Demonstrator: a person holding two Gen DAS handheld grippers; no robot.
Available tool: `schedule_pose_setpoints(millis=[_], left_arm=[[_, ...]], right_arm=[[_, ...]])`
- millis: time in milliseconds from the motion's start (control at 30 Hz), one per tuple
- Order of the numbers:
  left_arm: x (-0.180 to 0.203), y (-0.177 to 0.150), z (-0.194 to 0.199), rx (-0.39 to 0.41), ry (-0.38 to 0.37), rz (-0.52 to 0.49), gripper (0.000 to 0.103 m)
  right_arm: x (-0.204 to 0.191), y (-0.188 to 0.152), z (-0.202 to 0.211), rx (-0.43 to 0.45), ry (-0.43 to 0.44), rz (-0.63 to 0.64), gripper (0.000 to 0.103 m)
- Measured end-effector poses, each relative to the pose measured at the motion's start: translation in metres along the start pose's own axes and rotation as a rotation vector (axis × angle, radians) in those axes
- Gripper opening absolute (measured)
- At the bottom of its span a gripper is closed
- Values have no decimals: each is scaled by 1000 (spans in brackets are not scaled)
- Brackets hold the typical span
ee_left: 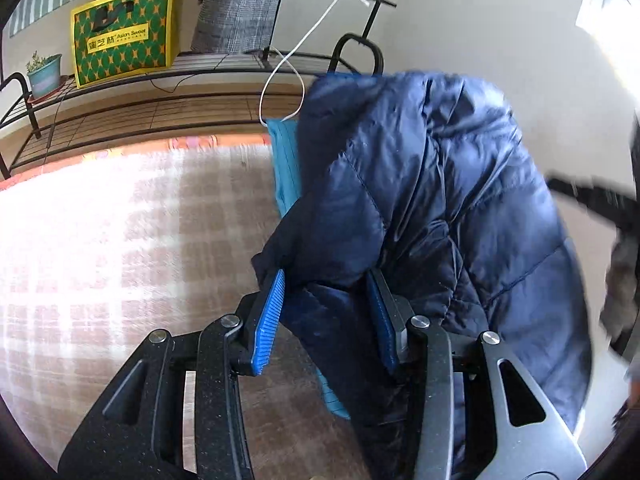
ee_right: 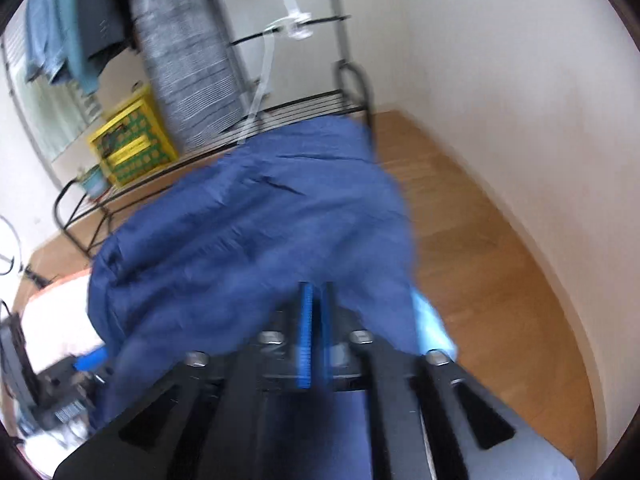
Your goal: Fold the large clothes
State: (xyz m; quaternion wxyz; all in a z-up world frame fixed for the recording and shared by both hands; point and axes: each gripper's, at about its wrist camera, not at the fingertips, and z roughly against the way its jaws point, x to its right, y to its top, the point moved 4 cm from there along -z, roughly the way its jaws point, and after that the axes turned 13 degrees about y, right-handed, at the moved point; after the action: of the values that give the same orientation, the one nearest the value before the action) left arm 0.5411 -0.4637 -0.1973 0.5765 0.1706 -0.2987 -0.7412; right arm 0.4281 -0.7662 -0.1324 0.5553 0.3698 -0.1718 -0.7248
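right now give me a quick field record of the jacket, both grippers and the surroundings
garment: navy puffer jacket, lifted, teal lining showing
left hand-held gripper: shut on a bunched jacket fold
right hand-held gripper: pads close together, jacket edge draped over them, grip unclear in blur
surface: pink checked blanket
behind: black metal rack, yellow-green gift bag, potted plant

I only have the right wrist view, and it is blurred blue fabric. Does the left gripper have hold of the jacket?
Observer: Yes. The left gripper has a thick bunch of the navy jacket between its pads.
Operator: What lies under that gripper?
Observer: A pink plaid blanket, bare on the gripper's left side; the jacket hangs above it.
Operator: Anything that could snag near the top?
Observer: A white cable loops down from the rack to the teal edge beside the jacket. I cannot tell whether they touch.
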Motion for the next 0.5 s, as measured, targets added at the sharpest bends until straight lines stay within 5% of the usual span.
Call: schedule_pose_setpoints(millis=[33,200,333,500], left_arm=[[-2,7,11,29,-6,-5,43],[-2,52,69,175,-52,-20,43],[42,91,81,237,-5,-218,43],[71,111,40,162,36,-277,43]], right_arm=[[7,-12,15,12,0,-26,47],[34,-87,74,5,17,-178,49],[48,-142,95,-32,72,-346,51],[35,-180,97,-61,193,-445,62]])
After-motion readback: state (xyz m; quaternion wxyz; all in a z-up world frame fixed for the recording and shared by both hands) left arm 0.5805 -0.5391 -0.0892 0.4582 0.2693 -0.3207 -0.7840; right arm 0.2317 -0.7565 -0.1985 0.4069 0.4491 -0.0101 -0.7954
